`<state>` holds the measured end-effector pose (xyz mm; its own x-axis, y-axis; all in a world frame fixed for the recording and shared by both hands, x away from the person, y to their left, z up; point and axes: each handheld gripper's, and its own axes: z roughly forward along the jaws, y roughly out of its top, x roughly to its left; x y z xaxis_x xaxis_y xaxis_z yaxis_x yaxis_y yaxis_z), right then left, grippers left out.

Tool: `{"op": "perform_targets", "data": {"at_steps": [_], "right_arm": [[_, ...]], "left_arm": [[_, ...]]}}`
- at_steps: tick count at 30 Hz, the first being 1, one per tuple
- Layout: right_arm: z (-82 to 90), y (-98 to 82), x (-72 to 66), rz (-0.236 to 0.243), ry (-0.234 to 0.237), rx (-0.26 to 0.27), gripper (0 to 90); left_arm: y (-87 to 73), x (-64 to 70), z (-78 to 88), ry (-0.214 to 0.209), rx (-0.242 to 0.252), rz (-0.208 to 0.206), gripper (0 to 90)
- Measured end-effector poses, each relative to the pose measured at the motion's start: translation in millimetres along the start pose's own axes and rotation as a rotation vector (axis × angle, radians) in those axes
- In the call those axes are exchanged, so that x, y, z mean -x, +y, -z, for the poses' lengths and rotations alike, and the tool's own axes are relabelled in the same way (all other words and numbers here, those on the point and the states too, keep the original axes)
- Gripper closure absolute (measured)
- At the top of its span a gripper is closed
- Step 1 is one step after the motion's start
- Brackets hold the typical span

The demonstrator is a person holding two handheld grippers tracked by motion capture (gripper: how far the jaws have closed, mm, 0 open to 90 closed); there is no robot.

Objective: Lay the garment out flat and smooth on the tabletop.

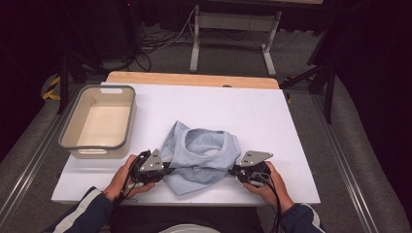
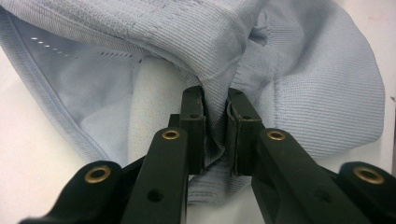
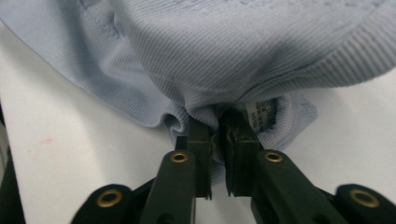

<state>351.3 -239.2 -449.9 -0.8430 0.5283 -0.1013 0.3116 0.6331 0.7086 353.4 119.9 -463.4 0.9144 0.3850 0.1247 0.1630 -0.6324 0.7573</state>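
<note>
White tabletop (image 1: 272,116) under crumpled blue garment (image 1: 201,155), dim, perhaps curtained room.

A pale blue knitted garment (image 1: 201,158) lies crumpled on the white worktop (image 1: 272,116), near its front edge and about midway across. The ribbed fabric is bunched into loose folds — an open rounded hollow shows near the middle, with a lighter mesh lining inside. A stitched hem runs along its edge, and a small printed label (image 3: 264,116) sits at one gathered, ribbed end.
</note>
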Motion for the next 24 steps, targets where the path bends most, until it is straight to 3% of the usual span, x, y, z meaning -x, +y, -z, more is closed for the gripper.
{"op": "perform_targets", "data": {"at_steps": [4,9,12,14,16,20,24], "right_arm": [[11.5,1.7,3.3,-0.013,-0.007,0.051,56.5],[34.5,5.5,13.1,-0.053,-0.038,0.118,44.5],[56.6,11.9,26.9,-0.085,-0.044,0.170,35.6],[59.3,12.3,29.0,-0.090,-0.051,0.177,35.4],[69.1,15.2,40.7,-0.136,-0.059,0.228,34.4],[64.3,29.9,57.3,-0.219,-0.036,0.265,31.3],[41.4,52.1,67.9,-0.252,-0.002,0.273,29.0]], "left_arm": [[-0.5,-1.5,-0.5,-0.009,-0.002,0.000,79.5],[-0.7,-1.5,-0.8,-0.013,-0.003,-0.002,79.5],[-0.5,-1.0,-0.9,-0.013,-0.004,-0.003,79.6],[-0.3,-0.7,-0.9,-0.012,-0.005,-0.005,79.6],[-0.1,-0.6,-1.2,-0.011,-0.008,-0.007,79.6],[1.1,-0.2,-1.9,-0.008,-0.008,-0.015,79.5],[1.9,-0.1,-1.0,-0.012,-0.012,-0.026,79.5]]}}
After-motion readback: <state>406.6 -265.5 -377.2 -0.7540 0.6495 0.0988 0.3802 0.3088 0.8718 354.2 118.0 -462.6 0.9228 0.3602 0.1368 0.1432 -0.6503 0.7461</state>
